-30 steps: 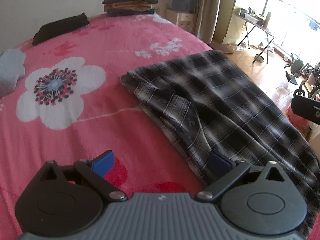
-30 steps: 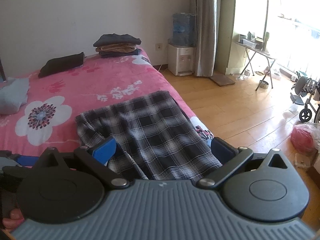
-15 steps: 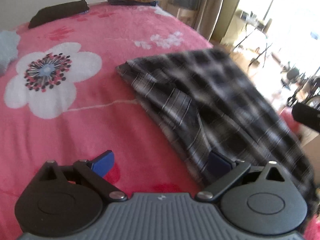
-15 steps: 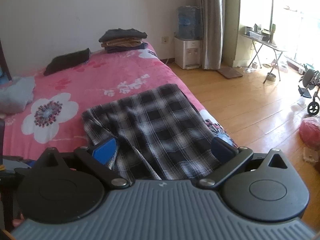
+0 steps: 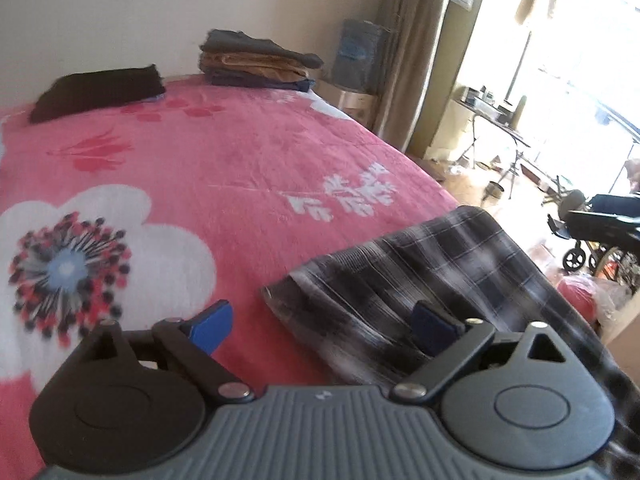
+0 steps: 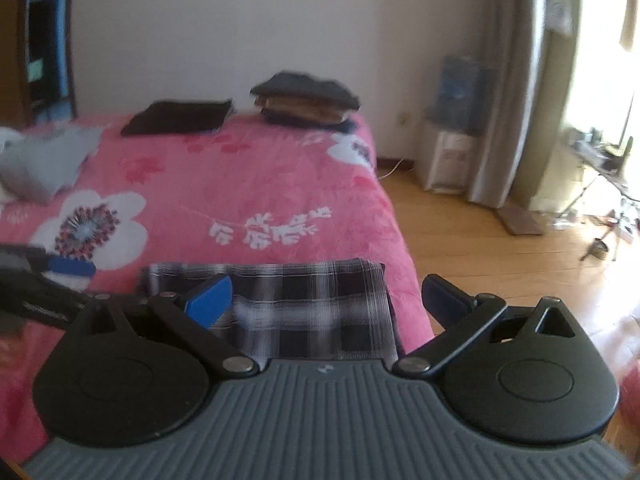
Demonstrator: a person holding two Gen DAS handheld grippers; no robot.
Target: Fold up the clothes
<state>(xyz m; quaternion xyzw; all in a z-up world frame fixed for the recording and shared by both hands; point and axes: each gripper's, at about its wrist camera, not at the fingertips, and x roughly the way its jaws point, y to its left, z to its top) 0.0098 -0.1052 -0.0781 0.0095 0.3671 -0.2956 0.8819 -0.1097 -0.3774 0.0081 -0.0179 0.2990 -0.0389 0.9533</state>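
Plaid garment [image 6: 312, 312] lies flat on bed [image 5: 240, 168] at 6 o'clock; both hand-held grippers, left [image 5: 320, 326] and right [image 6: 326, 300], spread, empty. Next: pinch an edge.

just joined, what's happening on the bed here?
A person is folding clothes with a hand-held gripper in each hand. The plaid garment lies on the pink floral blanket at the near right edge of the bed. Both the left gripper and the right gripper are open and hold nothing. At the far end sit a stack of folded clothes and a flat black folded item.
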